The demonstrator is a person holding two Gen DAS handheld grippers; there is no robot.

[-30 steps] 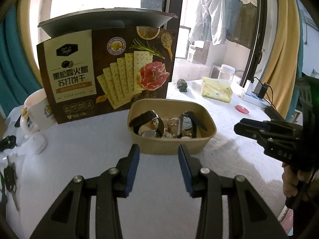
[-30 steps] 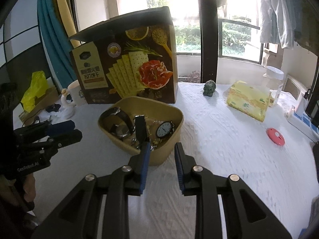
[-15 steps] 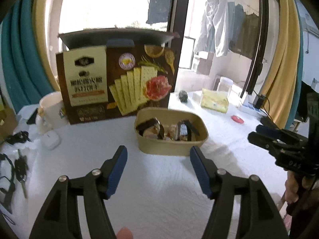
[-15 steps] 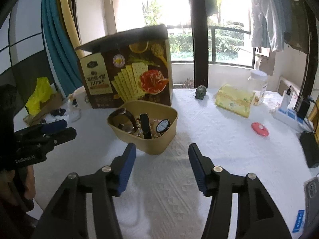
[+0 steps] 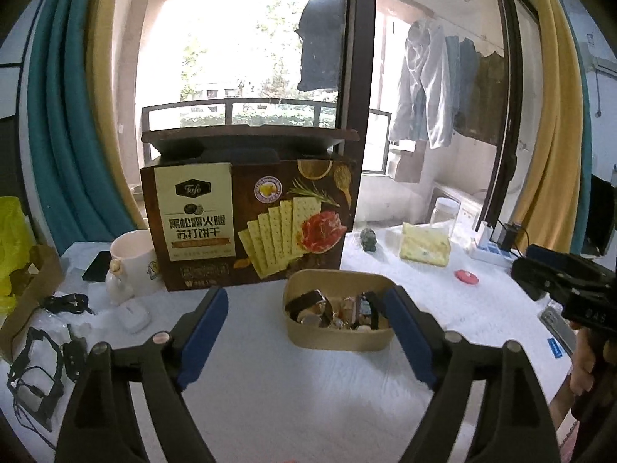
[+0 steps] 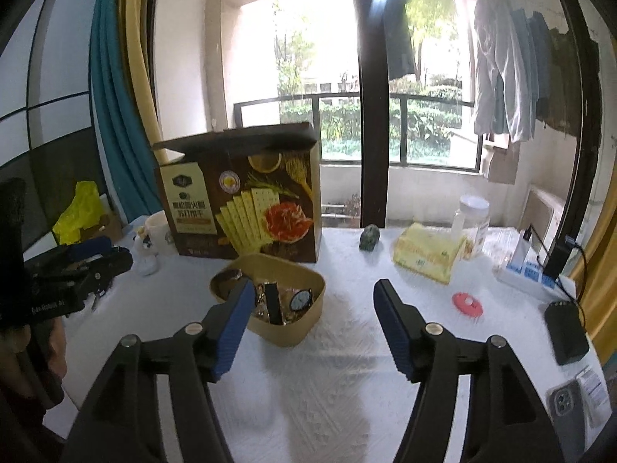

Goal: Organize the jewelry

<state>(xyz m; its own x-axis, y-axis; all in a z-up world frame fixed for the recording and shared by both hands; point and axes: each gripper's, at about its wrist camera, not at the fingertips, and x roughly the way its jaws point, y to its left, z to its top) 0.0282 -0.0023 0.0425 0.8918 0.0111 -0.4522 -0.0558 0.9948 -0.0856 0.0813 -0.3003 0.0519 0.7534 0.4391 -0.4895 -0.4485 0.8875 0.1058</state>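
Note:
A tan oval bowl (image 5: 339, 341) holds several watches and jewelry pieces (image 5: 335, 310) on the white tablecloth; it also shows in the right wrist view (image 6: 304, 328). My left gripper (image 5: 306, 332) is open and empty, raised above the table in front of the bowl. My right gripper (image 6: 314, 324) is open and empty, raised to the right of the bowl. Each gripper shows at the edge of the other's view: the right one (image 5: 559, 281) and the left one (image 6: 83, 266).
A tall cracker box (image 5: 246, 227) stands behind the bowl with a white mug (image 5: 133, 266) to its left. Cables and keys (image 5: 42, 351) lie far left. A yellow packet (image 6: 426, 254), a jar (image 6: 472, 220), a red disc (image 6: 466, 303), a dark figurine (image 6: 369, 237) and a phone (image 6: 570, 401) lie right.
Both grippers have opened wide and pulled back and up from the bowl. The bowl and its contents have stayed in place.

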